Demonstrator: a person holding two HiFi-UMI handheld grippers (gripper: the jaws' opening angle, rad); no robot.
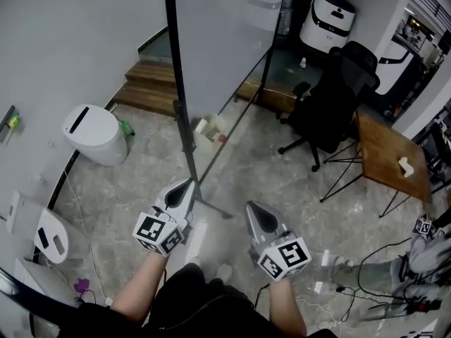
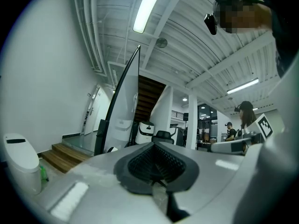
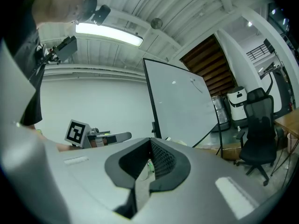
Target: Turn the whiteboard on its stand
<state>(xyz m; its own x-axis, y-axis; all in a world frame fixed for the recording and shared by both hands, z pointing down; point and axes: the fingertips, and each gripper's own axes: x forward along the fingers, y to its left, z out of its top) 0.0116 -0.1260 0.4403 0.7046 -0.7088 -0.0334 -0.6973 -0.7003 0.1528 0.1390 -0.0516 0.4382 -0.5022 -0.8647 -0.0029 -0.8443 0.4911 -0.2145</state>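
whiteboard [image 1: 225, 41] likely rigid, light, free to pivot; black side frame [image 1: 180, 83] suits gripping. left gripper [image 1: 186, 186] and right gripper [image 1: 254, 208] both clenched, empty.

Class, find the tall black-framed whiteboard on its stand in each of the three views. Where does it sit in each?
Head view: tall black-framed whiteboard upper centre.
Left gripper view: left of centre, nearly edge-on.
Right gripper view: centre-right, white face showing.
Shared landmark: black office chair, right of the board.

No text, label or number can be read.
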